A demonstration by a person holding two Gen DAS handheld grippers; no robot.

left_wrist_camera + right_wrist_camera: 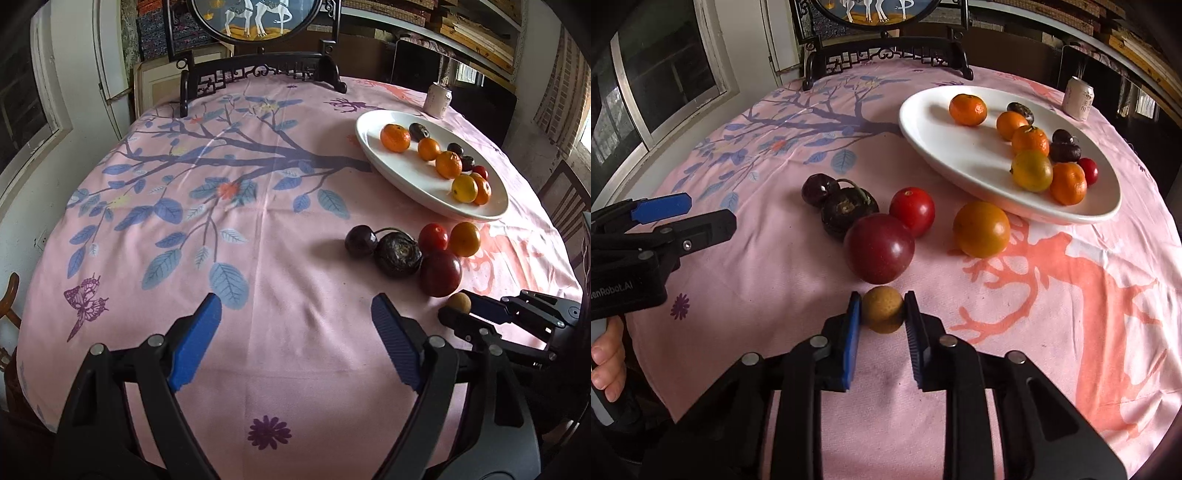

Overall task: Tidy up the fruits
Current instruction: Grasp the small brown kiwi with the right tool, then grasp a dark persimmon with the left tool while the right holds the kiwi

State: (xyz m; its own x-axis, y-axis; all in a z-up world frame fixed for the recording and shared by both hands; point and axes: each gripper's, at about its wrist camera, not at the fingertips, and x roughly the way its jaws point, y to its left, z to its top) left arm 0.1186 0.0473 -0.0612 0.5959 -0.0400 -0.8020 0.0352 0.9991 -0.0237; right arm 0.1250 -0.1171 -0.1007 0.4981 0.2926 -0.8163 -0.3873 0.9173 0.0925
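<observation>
My right gripper (882, 295) is shut on a small tan round fruit (882, 309) that sits low on the pink tablecloth. Just beyond it lie a dark red plum (879, 248), a red tomato (912, 210), an orange-yellow fruit (981, 229), a dark water chestnut (847, 212) and a dark cherry (818, 189). A white oval plate (942, 147) further back holds several mandarins and small dark fruits. My left gripper (295, 301) stands open over bare cloth, left of the loose fruits, with nothing between its blue pads.
A drink can (1079, 98) stands behind the plate. A dark carved wooden stand (886, 55) with a round picture sits at the table's far edge. A person's hand (607, 365) holds the left gripper's handle. The table's right edge curves close past the plate.
</observation>
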